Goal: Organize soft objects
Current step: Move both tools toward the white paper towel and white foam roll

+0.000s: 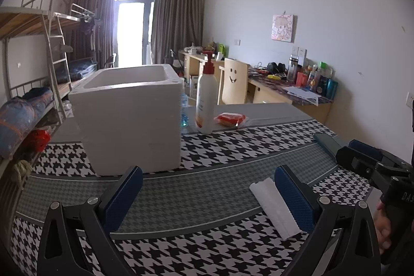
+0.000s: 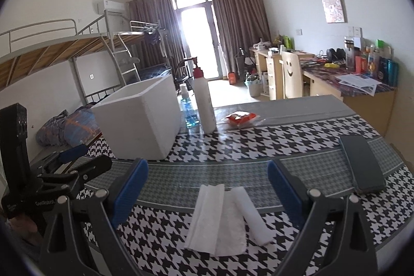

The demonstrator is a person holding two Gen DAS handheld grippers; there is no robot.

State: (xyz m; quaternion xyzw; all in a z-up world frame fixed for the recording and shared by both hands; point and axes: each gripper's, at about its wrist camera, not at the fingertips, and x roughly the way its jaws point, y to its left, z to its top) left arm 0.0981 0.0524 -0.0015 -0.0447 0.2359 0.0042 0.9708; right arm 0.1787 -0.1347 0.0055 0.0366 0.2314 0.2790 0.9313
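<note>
**Item: white soft cloth and roll, on the table ahead of the foam box**

We take the white foam box (image 2: 139,118) as our landmark throughout.

Holdings. We hold the left gripper (image 1: 207,195) and the right gripper (image 2: 207,188) low over the houndstooth tablecloth (image 2: 233,146), both on the near side of the box. Both stand with fingers spread wide and nothing between the pads.

Task's things. A flat white cloth (image 2: 216,219) lies on the near side of the box and to its right, between the right gripper's fingers in the right wrist view. A white roll (image 2: 252,215) lies along the cloth's right edge; we cannot tell whether it is a rolled end of the same piece or a separate one. In the left wrist view only a white strip (image 1: 275,208) shows, just beside the left gripper's right finger (image 1: 292,195).

Axis. Cloth and roll both run long-ways from our near side toward the box, slightly fanned apart at the near end.

Handling, as we judge it. Light, limp, likely to sag and unroll when lifted; not fragile, not slippery. We would pinch the roll across its middle, and the cloth by a gathered edge.

Also catalogued. Right of the box: pump bottle (image 2: 204,105), blue-tinted bottle (image 2: 189,110), red packet (image 2: 242,118). Far right: a dark flat case (image 2: 362,162).
</note>
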